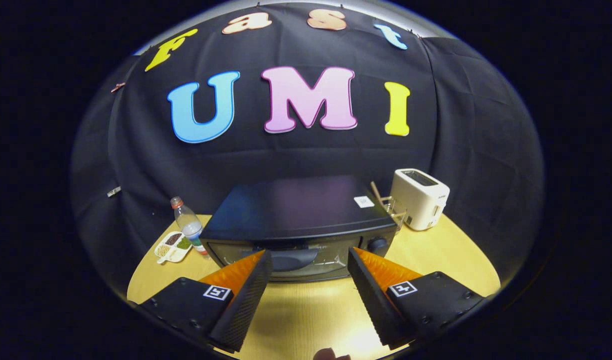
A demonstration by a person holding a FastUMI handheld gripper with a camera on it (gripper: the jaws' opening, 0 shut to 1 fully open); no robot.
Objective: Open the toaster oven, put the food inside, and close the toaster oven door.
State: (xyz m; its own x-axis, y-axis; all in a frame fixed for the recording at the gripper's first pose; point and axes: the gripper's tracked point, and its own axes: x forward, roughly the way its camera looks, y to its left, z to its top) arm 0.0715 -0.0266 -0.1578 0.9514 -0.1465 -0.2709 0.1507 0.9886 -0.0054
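Note:
A black toaster oven (295, 215) stands on the wooden table (451, 250), seen from above and in front. Its glass door (285, 260) looks shut, with a dark handle across its upper part. My gripper (310, 255) is open, held above the table, its fingertips just in front of the door on either side of the handle. Nothing is between the fingers. A small white divided dish of food (173, 246) lies on the table left of the oven.
A clear plastic bottle (188, 225) stands between the dish and the oven. A white pop-up toaster (420, 198) sits behind the oven's right corner, with a small wire rack and wooden sticks (386, 202) beside it. A control knob (377, 244) is on the oven's right front.

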